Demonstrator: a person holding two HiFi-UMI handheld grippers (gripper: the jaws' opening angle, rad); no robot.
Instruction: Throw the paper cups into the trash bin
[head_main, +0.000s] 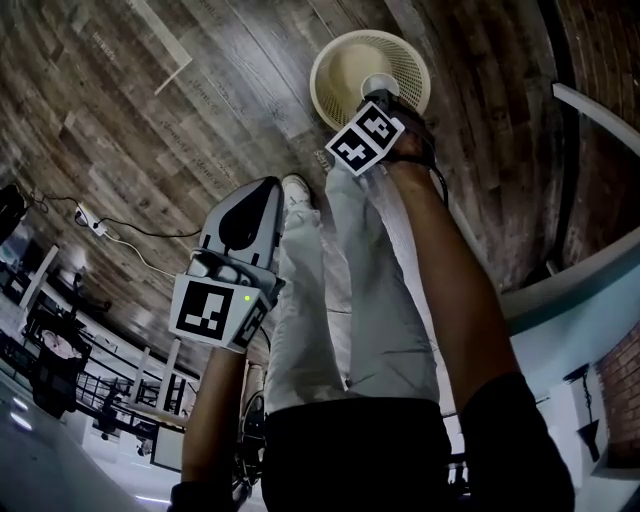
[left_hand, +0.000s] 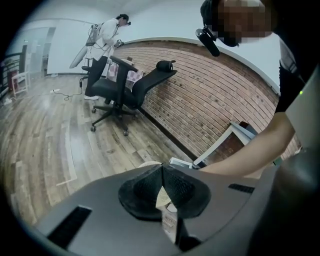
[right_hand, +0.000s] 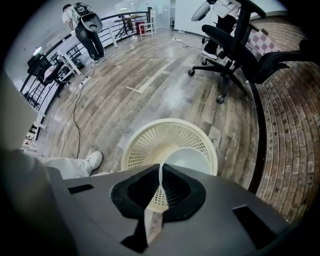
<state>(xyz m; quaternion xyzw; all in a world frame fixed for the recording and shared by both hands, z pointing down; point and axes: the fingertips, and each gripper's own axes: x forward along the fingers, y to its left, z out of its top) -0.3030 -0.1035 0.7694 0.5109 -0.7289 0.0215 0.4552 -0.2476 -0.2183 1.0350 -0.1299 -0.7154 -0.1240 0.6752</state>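
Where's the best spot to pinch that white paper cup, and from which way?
Pinch its thin rim wall, coming in from the open end, with one jaw inside and one outside. The paper cup is round and wide, so squeezing its whole body would probably crush it. The right gripper holds it this way above the trash bin.

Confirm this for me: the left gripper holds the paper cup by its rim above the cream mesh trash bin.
Wrong gripper. It is the right gripper that holds the paper cup by its rim above the cream mesh trash bin. The right gripper view shows the rim pinched between its fingers.
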